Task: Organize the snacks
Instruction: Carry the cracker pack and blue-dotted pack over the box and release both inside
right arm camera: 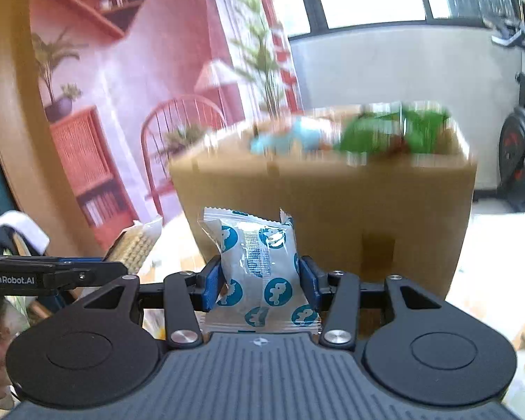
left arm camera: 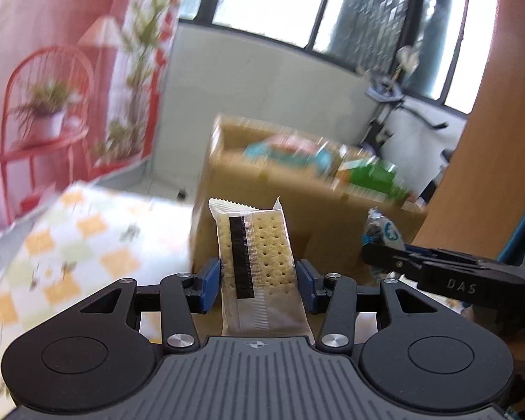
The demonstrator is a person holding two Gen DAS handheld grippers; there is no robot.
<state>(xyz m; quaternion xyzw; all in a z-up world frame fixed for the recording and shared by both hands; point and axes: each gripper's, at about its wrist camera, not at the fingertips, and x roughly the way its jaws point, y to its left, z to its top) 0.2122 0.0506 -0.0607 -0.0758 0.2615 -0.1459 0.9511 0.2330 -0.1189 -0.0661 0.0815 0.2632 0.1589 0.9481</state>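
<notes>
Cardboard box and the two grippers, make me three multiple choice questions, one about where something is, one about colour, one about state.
1. Where is the cardboard box relative to the right gripper?
A. ahead of it
B. beneath it
C. out of view

2. What colour are the round prints on the snack packet in the right gripper?
A. red
B. blue
C. yellow

3. What is the state of the left gripper?
A. open and empty
B. shut with nothing in it
C. shut on a cracker packet

Answers:
1 A, the box fills the view beyond the fingers.
2 B, blue circles cover the clear wrapper.
3 C, both blue pads press the packet's sides.
</notes>
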